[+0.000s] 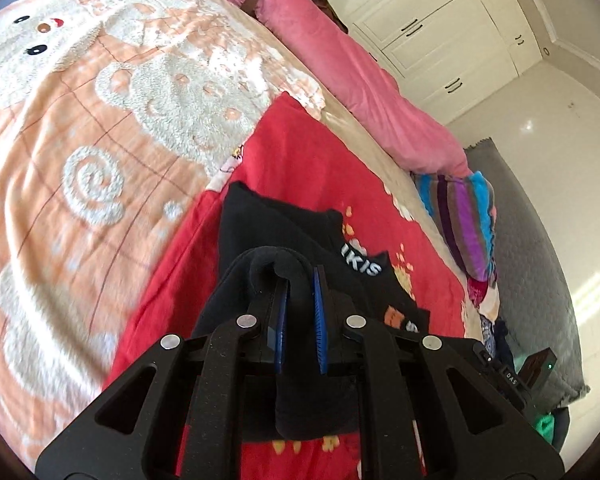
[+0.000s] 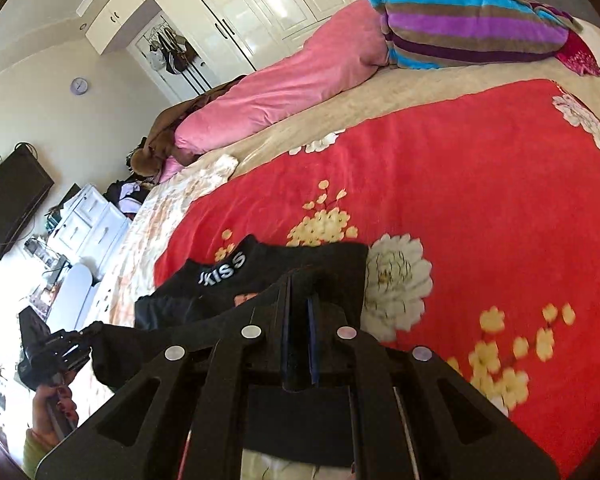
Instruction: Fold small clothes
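Observation:
A small black garment (image 1: 260, 224) with white letters lies partly on a red flowered blanket (image 1: 300, 160). My left gripper (image 1: 300, 280) is shut on a bunched fold of its black cloth, which curls over the blue pads (image 1: 322, 320). In the right wrist view my right gripper (image 2: 300, 292) is shut on another edge of the same garment (image 2: 220, 276). Between the two grips the cloth is stretched and lifted. At that view's lower left a hand (image 2: 52, 404) holds the left gripper (image 2: 94, 328), clamped on the garment's far corner.
A peach and white fleece blanket (image 1: 100, 140) covers the bed left of the red one. A pink rolled duvet (image 2: 292, 76) and a striped blanket (image 2: 472, 28) lie along the far side. White wardrobes (image 2: 260, 4) and a grey rug (image 1: 532, 248) are beyond.

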`<action>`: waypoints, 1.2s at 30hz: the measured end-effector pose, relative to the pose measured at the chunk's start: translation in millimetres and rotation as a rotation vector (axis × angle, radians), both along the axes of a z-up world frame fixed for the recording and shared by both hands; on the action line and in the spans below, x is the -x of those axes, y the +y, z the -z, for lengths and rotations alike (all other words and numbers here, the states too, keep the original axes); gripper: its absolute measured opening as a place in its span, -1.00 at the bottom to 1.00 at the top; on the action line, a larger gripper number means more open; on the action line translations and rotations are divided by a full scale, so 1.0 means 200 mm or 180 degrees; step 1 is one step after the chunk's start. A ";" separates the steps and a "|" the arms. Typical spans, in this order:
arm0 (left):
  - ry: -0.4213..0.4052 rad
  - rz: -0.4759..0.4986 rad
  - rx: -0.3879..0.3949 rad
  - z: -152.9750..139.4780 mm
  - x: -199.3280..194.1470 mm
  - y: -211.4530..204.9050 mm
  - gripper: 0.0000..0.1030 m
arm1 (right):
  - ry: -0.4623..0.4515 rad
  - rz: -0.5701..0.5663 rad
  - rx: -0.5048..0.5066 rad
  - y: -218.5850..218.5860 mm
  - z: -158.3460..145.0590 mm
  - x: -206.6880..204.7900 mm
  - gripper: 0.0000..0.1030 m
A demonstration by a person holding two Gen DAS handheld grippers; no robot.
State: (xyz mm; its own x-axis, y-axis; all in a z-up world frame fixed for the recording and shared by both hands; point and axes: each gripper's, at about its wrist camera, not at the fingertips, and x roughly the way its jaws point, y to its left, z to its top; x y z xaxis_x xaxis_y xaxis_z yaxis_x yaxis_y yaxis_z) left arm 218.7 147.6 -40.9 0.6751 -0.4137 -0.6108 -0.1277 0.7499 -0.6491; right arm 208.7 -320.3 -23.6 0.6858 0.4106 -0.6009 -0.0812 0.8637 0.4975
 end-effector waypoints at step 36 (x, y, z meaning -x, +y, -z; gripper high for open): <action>-0.0264 -0.0112 -0.0514 0.00 -0.11 0.03 0.38 | -0.0594 -0.1086 0.1715 0.53 0.04 0.10 0.28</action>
State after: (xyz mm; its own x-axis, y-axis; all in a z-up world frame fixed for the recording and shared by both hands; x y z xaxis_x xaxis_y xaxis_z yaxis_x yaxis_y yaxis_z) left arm 241.5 153.0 -40.3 0.7383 -0.2901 -0.6090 -0.1066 0.8412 -0.5300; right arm 188.7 -214.9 -30.7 0.6829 0.2985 -0.6667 -0.4372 0.8982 -0.0456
